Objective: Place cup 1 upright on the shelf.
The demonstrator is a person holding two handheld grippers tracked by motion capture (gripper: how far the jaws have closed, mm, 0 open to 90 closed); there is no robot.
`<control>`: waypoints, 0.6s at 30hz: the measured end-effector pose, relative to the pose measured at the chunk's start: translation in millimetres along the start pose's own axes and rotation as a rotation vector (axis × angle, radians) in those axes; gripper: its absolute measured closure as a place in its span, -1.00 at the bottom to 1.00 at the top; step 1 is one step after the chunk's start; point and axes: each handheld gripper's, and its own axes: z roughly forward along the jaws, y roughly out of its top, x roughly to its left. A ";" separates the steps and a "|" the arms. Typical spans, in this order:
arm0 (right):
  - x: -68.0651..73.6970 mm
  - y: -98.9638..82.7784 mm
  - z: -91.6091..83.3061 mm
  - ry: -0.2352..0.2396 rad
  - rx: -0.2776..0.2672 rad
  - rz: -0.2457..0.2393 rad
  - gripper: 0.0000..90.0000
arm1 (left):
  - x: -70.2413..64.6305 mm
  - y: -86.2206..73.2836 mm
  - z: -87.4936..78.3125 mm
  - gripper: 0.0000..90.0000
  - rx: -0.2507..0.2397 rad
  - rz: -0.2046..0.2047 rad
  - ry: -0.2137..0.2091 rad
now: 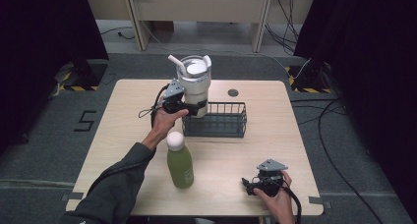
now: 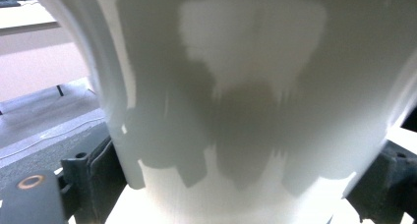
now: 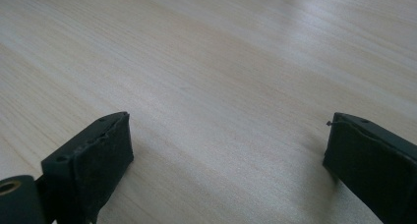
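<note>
A: Counts? One white tumbler (image 1: 193, 85) with straw, one green bottle (image 1: 180, 161), one wire basket (image 1: 216, 120), two grippers.

B: Left gripper (image 1: 183, 106) held up over the table (image 1: 246, 155), arm stretched forward, jaws pinching the tumbler at the basket's left end.

A: Right gripper (image 1: 257, 183)?

B: Low at the near right edge, jaws spread over bare wood.

A: Hidden?

B: Tumbler's base; can't tell if it touches the basket.

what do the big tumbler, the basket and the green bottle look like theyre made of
Tumbler: smooth white body, probably coated metal or plastic, with a clear plastic-looking lid.
Basket: thin dark wire, a see-through grid, likely coated metal.
Green bottle: glossy, translucent green sides, so glass or plastic, under a white cap.
</note>
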 end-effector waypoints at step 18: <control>0.0 0.0 0.1 0.001 0.000 -0.002 -0.90 | -0.2 -15.6 2.8 -0.77 0.027 -0.016 -0.003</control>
